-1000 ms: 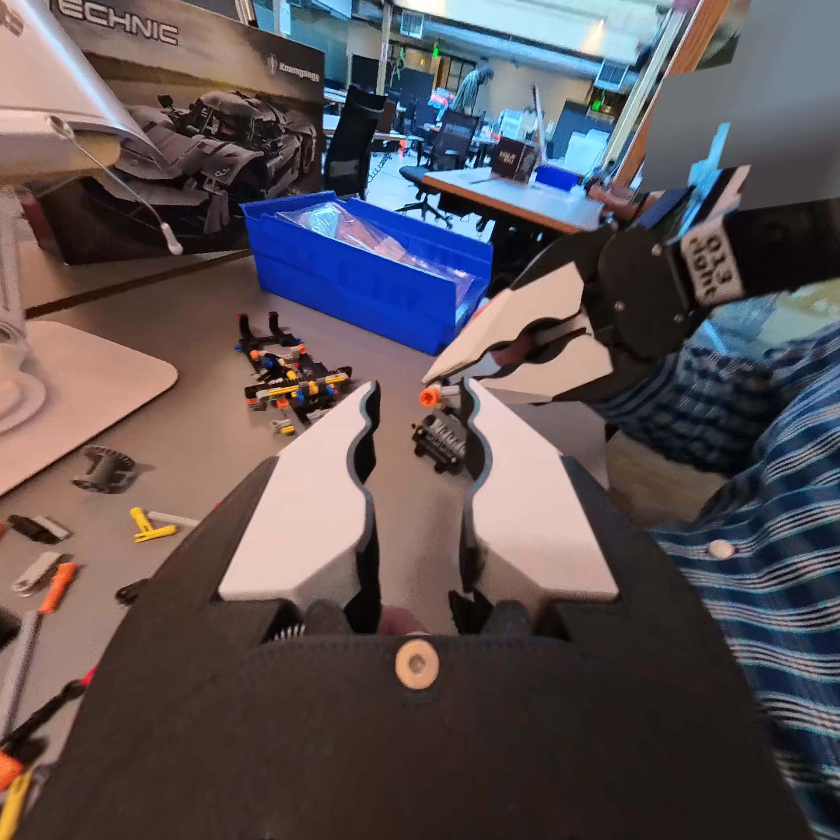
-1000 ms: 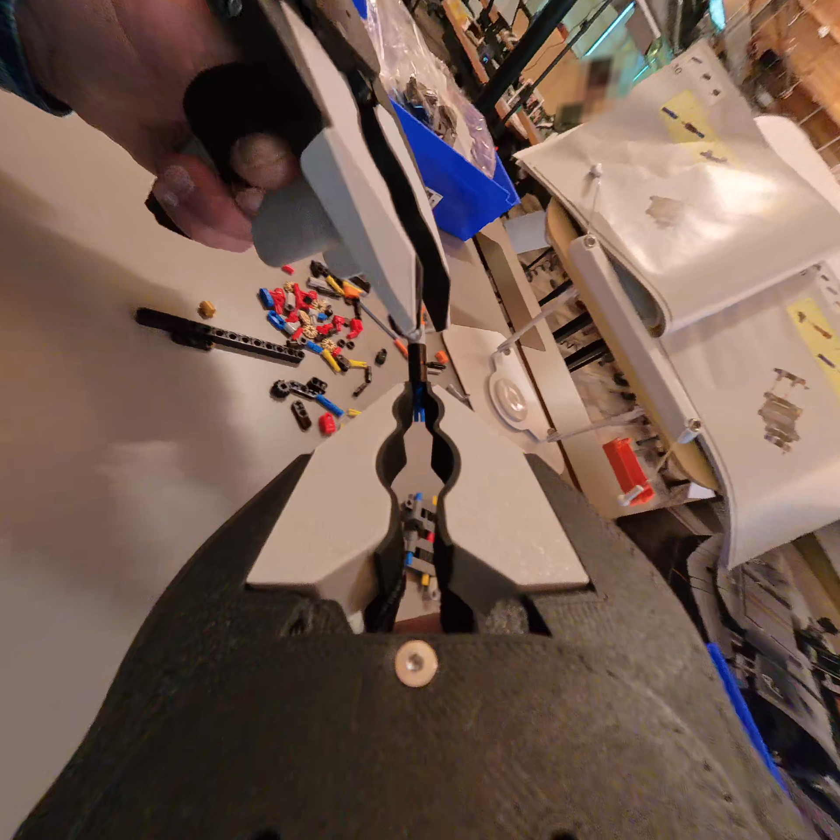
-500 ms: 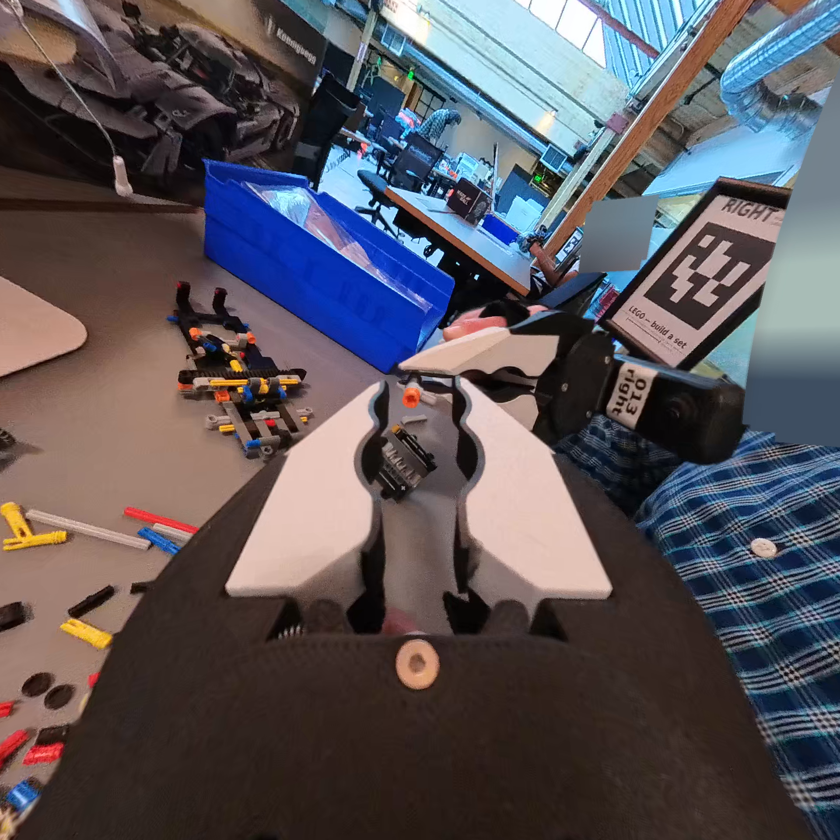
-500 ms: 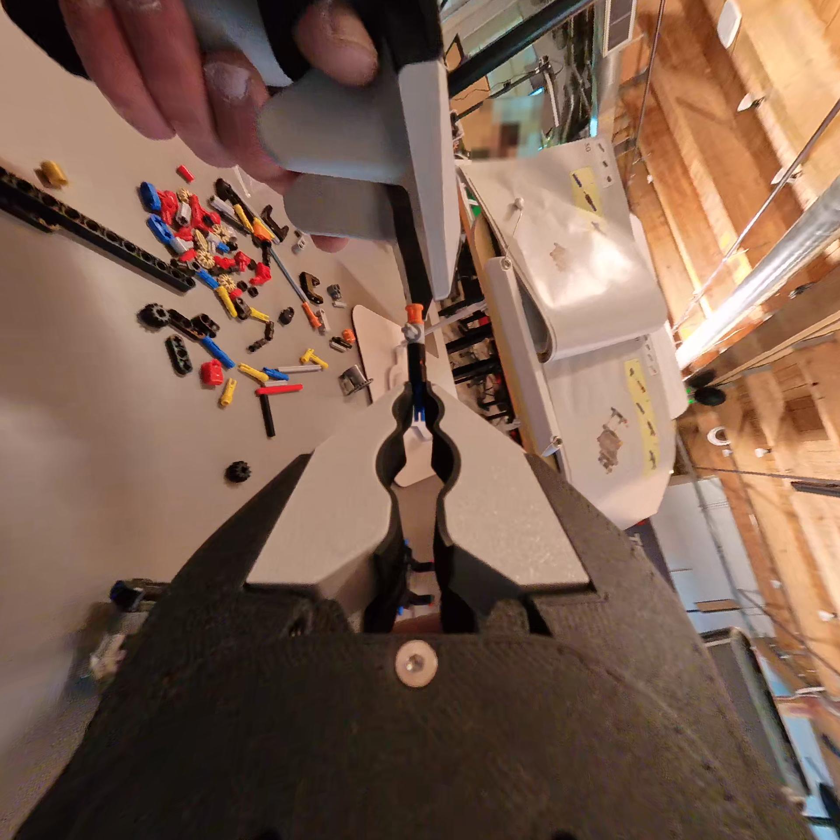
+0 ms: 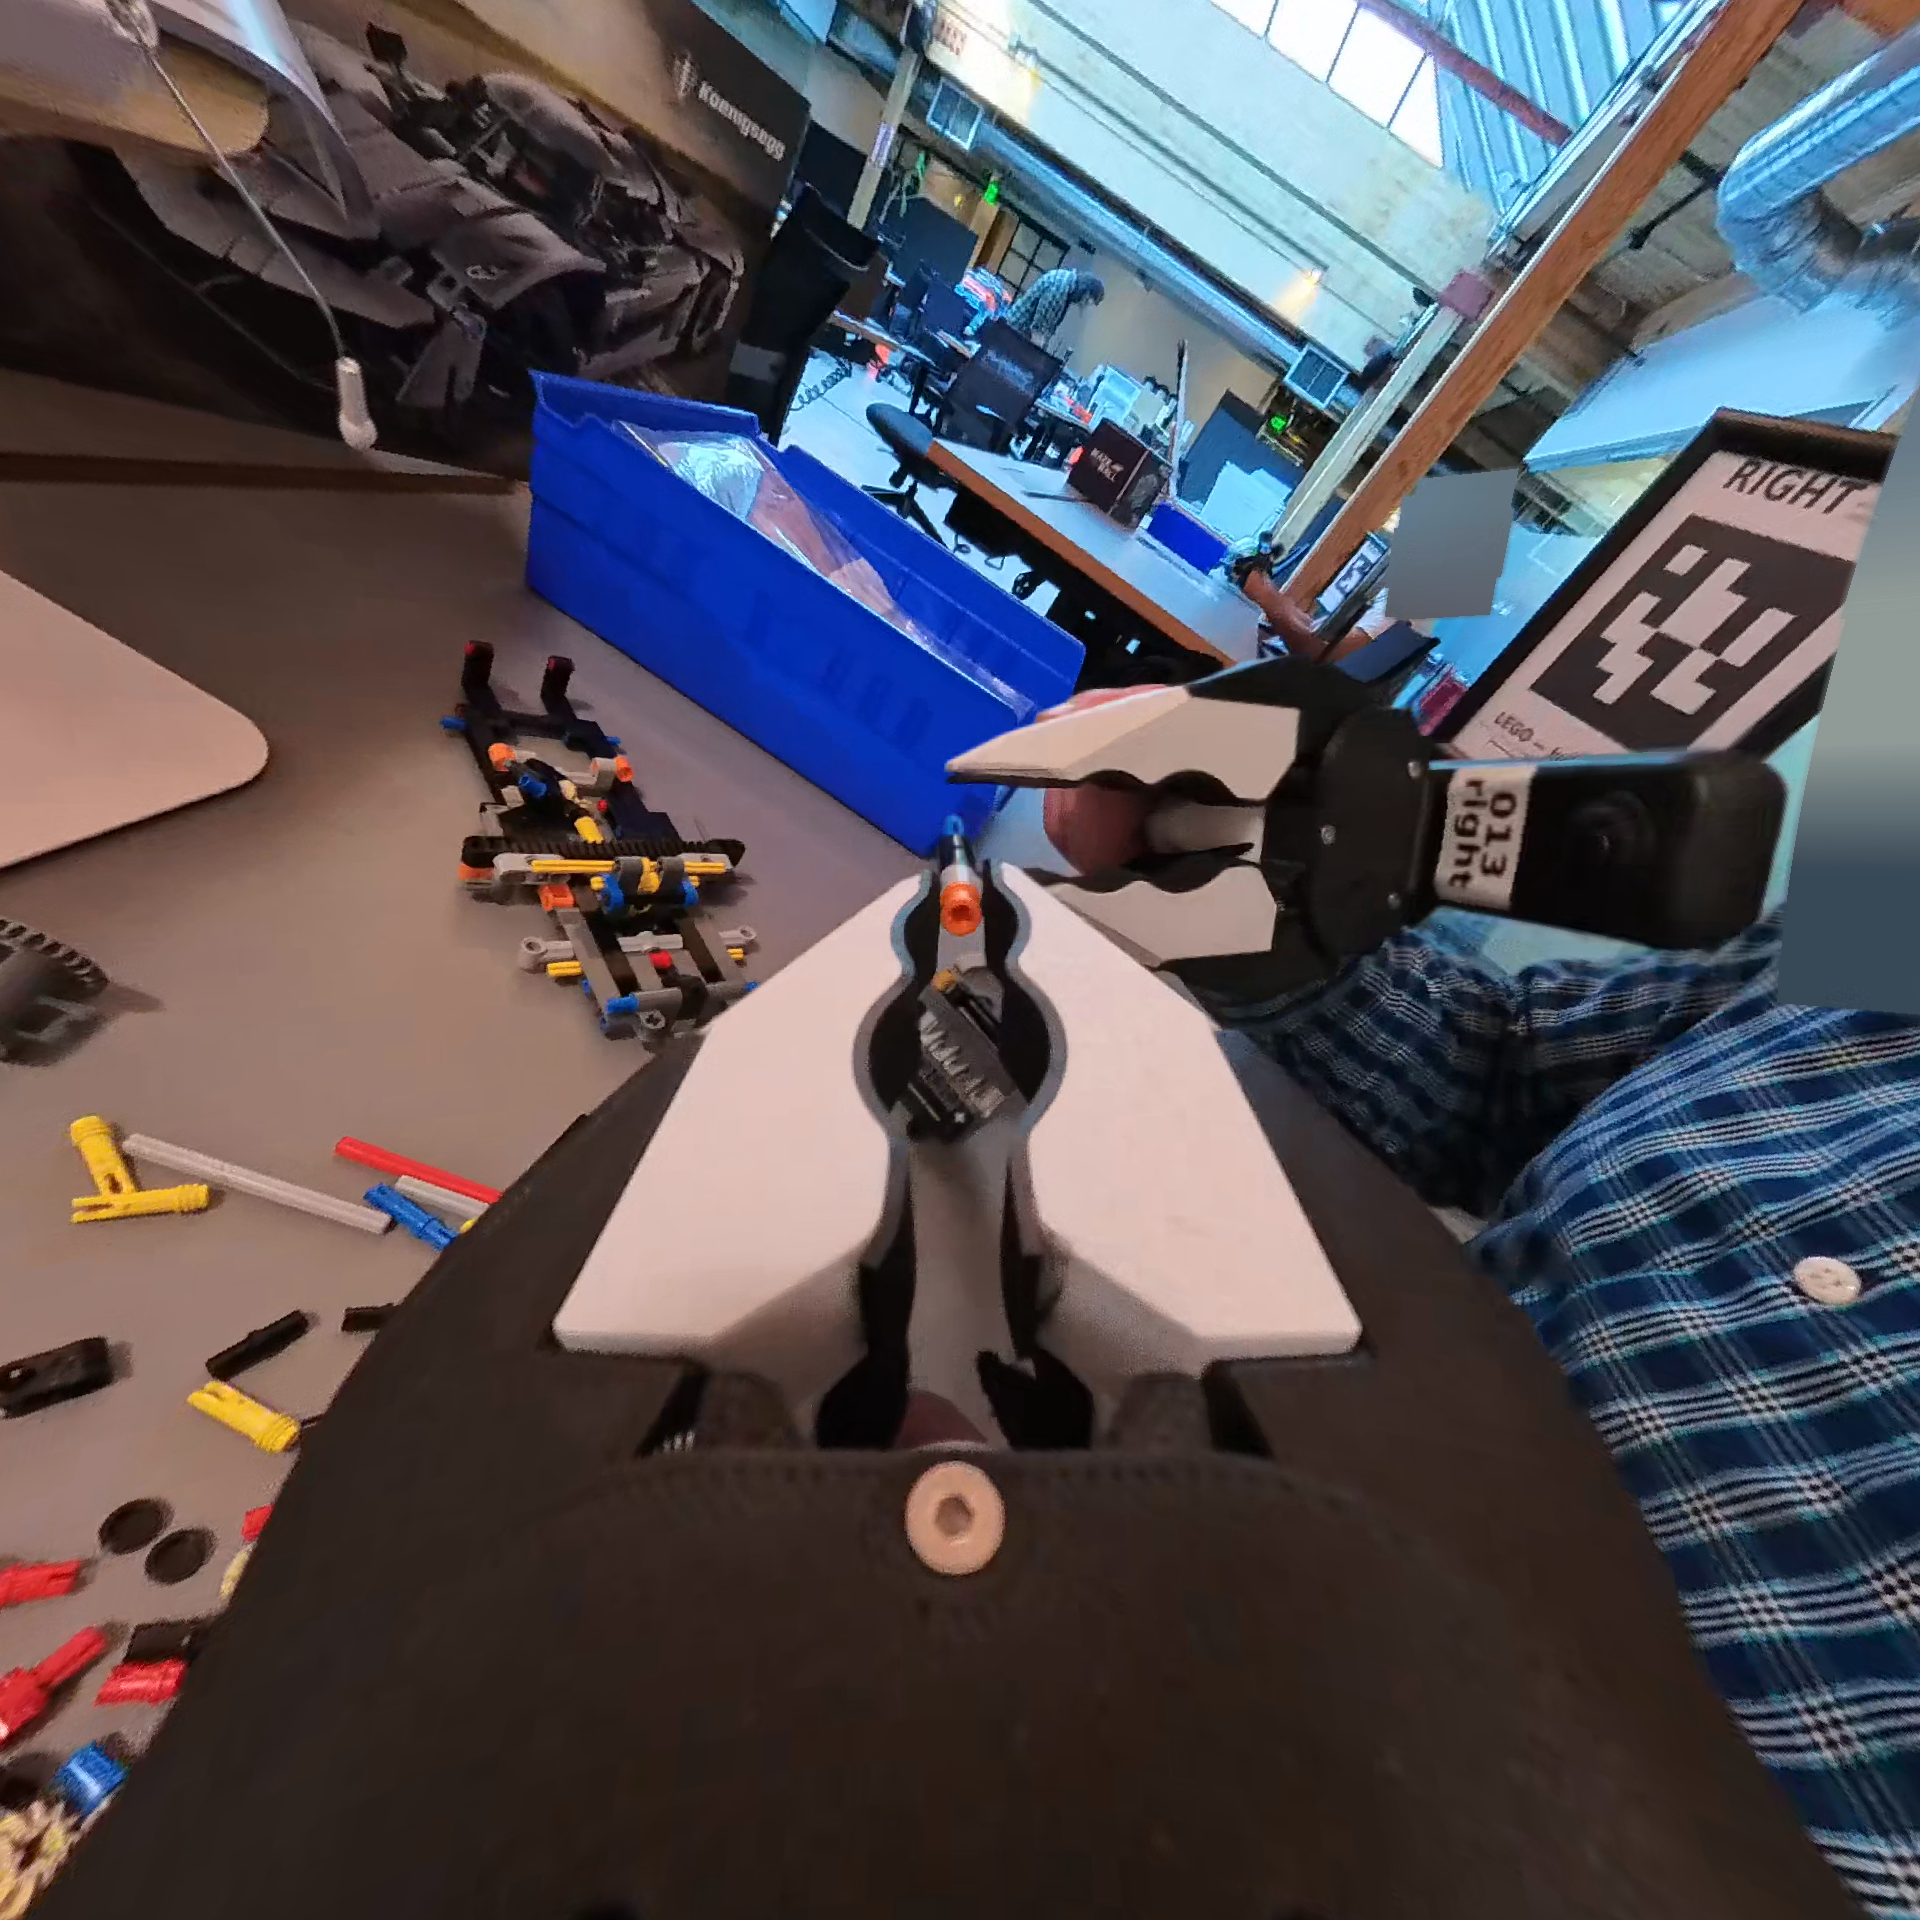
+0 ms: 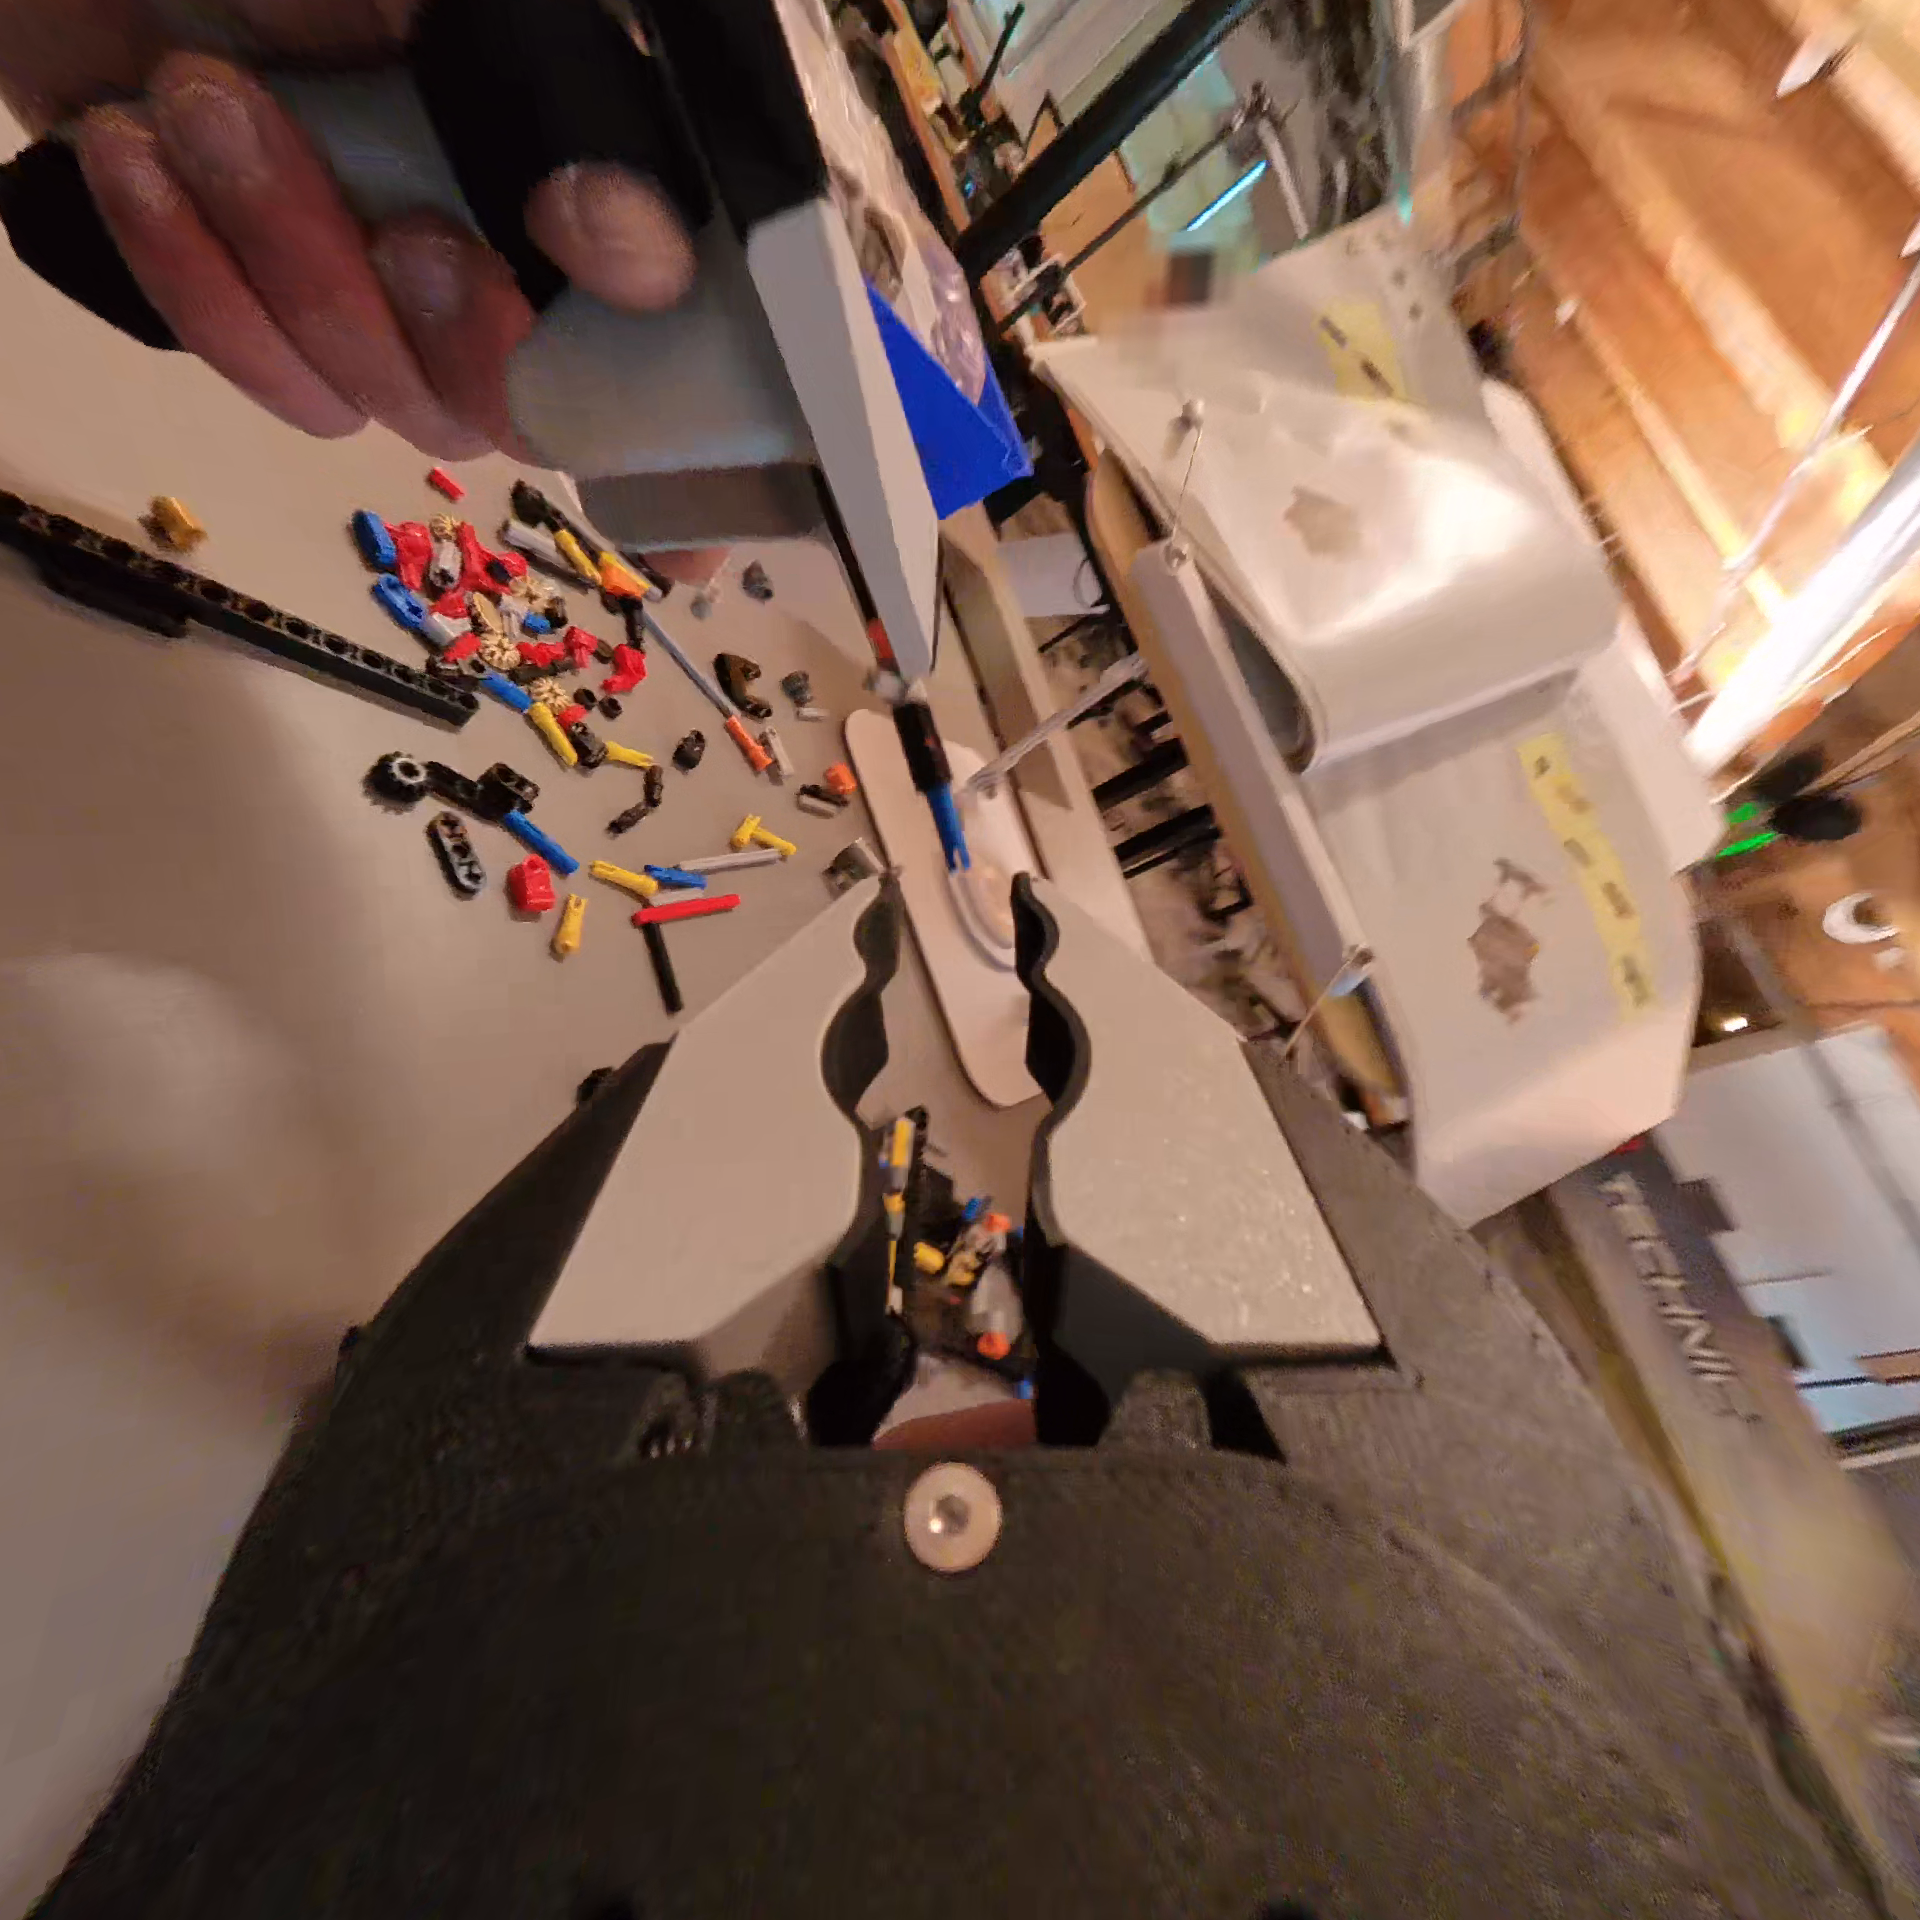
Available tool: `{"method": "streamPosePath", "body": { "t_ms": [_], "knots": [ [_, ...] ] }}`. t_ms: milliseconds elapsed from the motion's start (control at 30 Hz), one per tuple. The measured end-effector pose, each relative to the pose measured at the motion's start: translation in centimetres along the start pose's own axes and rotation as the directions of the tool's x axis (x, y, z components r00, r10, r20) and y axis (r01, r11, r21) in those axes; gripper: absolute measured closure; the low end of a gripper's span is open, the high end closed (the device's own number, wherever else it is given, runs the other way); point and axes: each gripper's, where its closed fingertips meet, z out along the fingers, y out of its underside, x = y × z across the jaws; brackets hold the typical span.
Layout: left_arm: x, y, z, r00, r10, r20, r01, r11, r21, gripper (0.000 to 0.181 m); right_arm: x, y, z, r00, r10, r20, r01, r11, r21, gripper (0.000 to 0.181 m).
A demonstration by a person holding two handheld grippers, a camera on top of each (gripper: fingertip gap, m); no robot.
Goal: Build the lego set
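Note:
My left gripper (image 5: 956,883) is shut on a thin pin assembly (image 5: 958,906) with an orange collar and a blue tip, held above the table. In the right wrist view the same piece (image 6: 925,753) hangs from the left gripper (image 6: 899,665), black with a blue end. My right gripper (image 6: 954,888) is open and empty just below that blue end; it also shows in the left wrist view (image 5: 1039,821), jaws apart. A partly built chassis (image 5: 603,862) lies on the grey table. A small dark engine block (image 5: 951,1060) lies under my left fingers.
A blue bin (image 5: 790,634) with plastic bags stands behind the chassis. Loose parts (image 6: 520,623) and a long black beam (image 6: 239,613) lie scattered on the table. An open instruction booklet (image 6: 1403,582) rests on a stand. A plaid sleeve (image 5: 1714,1247) is at the right. Left and right tips are no more than a few centimetres apart.
My left gripper closed on the pin assembly. My right gripper, which was shut on its blue end, let go, opened and drew back a little.

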Motion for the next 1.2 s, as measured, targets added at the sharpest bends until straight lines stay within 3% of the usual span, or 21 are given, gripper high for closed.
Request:
{"method": "streamPosePath", "body": {
  "t_ms": [167,367,600,667,767,1000,1100,1200],
  "knots": [
    [0.3,0.1,0.3,0.999,0.04,0.003,-0.04,0.999,-0.01,0.176,-0.1,0.3,0.1,0.995,0.081,0.057,-0.081,0.997,-0.001,0.161],
    [0.7,0.4,0.7,0.997,0.078,0.012,-0.078,0.997,-0.008,0.176,-0.6,-0.1,0.7,0.998,-0.021,0.059,0.022,1.0,-0.009,0.18],
    [0.7,0.3,0.2,1.0,0.014,0.001,-0.014,1.0,0.011,0.175,-0.6,-0.6,1.0,0.979,-0.205,-0.021,0.205,0.979,0.001,0.181],
    [0.6,0.6,0.1,1.0,-0.021,-0.004,0.021,1.0,0.005,0.166,-0.7,-0.9,1.1,0.965,-0.259,-0.037,0.259,0.966,0.001,0.181],
    [0.8,0.9,0.1,0.998,-0.056,-0.025,0.055,0.998,-0.007,0.176,-1.4,-1.5,1.2,0.946,-0.322,-0.036,0.323,0.946,0.022,0.181],
    [0.6,1.2,-0.2,0.997,-0.069,-0.014,0.069,0.997,-0.027,0.181,-1.8,-2.0,1.4,0.928,-0.369,-0.056,0.372,0.927,0.042,0.181],
    [0.2,1.2,-0.4,0.994,-0.109,-0.014,0.109,0.994,-0.025,0.166,-1.8,-2.4,1.3,0.921,-0.383,-0.076,0.387,0.92,0.056,0.181],
    [0.5,1.4,-0.5,0.988,-0.145,-0.048,0.143,0.989,-0.048,0.167,-2.0,-2.6,1.3,0.913,-0.4,-0.079,0.405,0.912,0.066,0.181]
  ]
}}
